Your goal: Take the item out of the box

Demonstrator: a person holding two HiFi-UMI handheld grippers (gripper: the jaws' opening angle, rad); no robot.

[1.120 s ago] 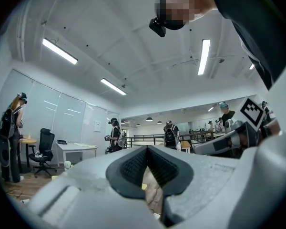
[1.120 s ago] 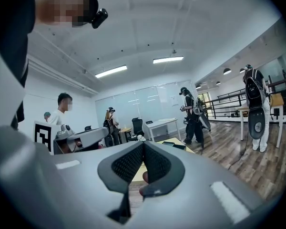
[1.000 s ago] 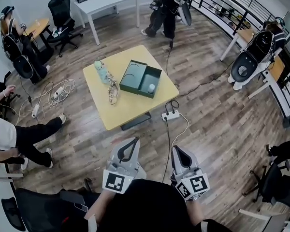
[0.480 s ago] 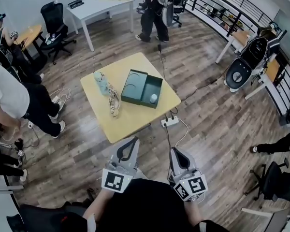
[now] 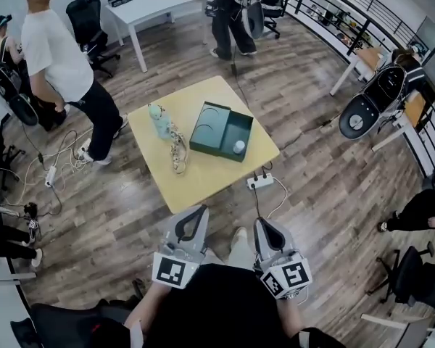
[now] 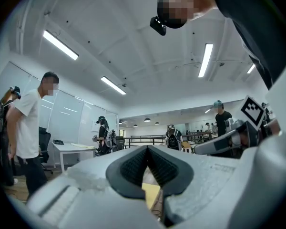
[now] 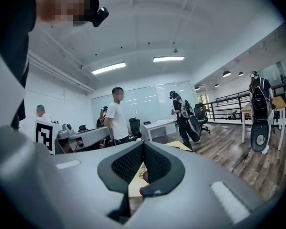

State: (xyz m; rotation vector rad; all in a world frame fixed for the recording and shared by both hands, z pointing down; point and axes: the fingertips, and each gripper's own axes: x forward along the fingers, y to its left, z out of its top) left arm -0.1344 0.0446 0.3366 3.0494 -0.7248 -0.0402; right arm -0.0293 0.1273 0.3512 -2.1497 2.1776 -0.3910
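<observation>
Pale teal toy (image 5: 158,119), lumpy, on a smooth yellow square table (image 5: 203,181). Left gripper (image 5: 200,211): ribbed black pads pressed together, holding nothing. Dark green rigid box (image 5: 212,125), open in two square halves, long axis running upper left to lower right. Small white round item (image 5: 238,147), in the box's right half, shows no long axis. Right gripper (image 5: 264,225): closed, empty.

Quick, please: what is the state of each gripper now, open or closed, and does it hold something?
Left gripper: closed, holding nothing.
Right gripper: closed, holding nothing.
</observation>
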